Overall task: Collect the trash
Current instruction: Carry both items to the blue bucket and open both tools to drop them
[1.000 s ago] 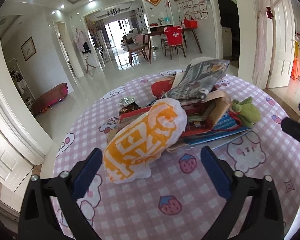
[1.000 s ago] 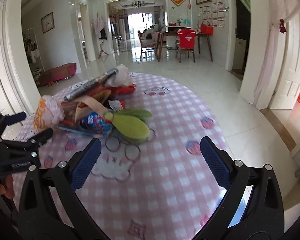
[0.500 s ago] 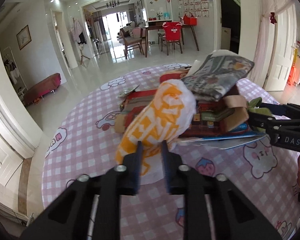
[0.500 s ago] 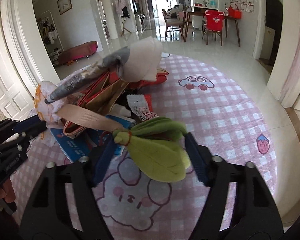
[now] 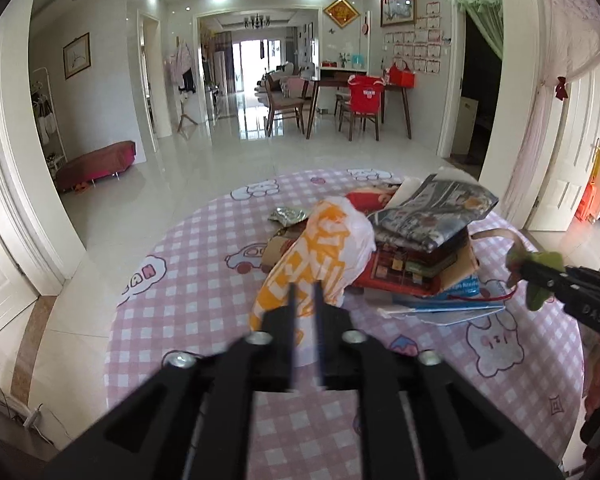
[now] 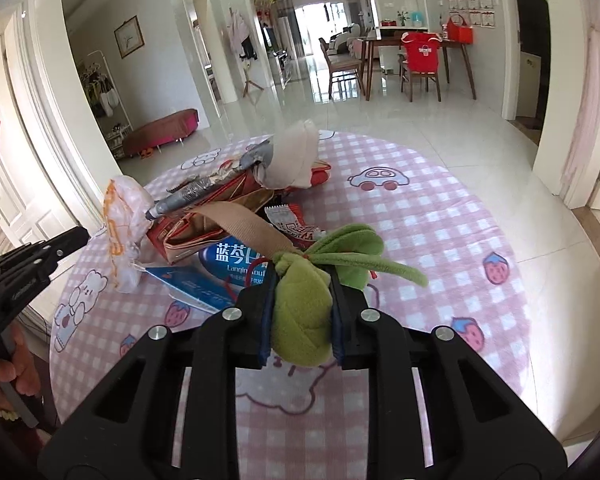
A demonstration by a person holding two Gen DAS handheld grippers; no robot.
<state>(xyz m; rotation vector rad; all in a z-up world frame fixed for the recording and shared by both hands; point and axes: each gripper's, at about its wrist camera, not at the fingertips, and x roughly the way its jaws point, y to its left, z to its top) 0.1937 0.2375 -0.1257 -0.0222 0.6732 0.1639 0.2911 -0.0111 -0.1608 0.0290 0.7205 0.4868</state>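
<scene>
An orange-and-white plastic bag [image 5: 324, 248] leans on a pile of trash on the round pink checked tablecloth [image 5: 188, 280]. My left gripper [image 5: 305, 286] has its narrow jaws around the bag's near end; they are opening slightly, with bag film still pinched between them. In the right wrist view, the jaws of my right gripper [image 6: 302, 280] are closing, and its pads squeeze a green plush toy [image 6: 300, 320] whose leaves stick out to the right. The same bag [image 6: 120, 216] and the left gripper [image 6: 76, 238] show at the left there. The right gripper [image 5: 540, 272] shows at the right of the left wrist view.
The pile holds a folded newspaper [image 5: 432, 208], a red box [image 5: 400, 276], a blue pack [image 6: 236, 260], a tan strap [image 6: 244, 228] and a red-and-white wrapper [image 6: 292, 220]. A silver wrapper [image 5: 288, 215] lies behind the bag. A hand [image 6: 16, 368] holds the left gripper. Beyond the table's rim is tiled floor.
Both grippers moved in on the pile from wide open. The left jaws came together on the bag. The right jaws came together on the plush toy.
</scene>
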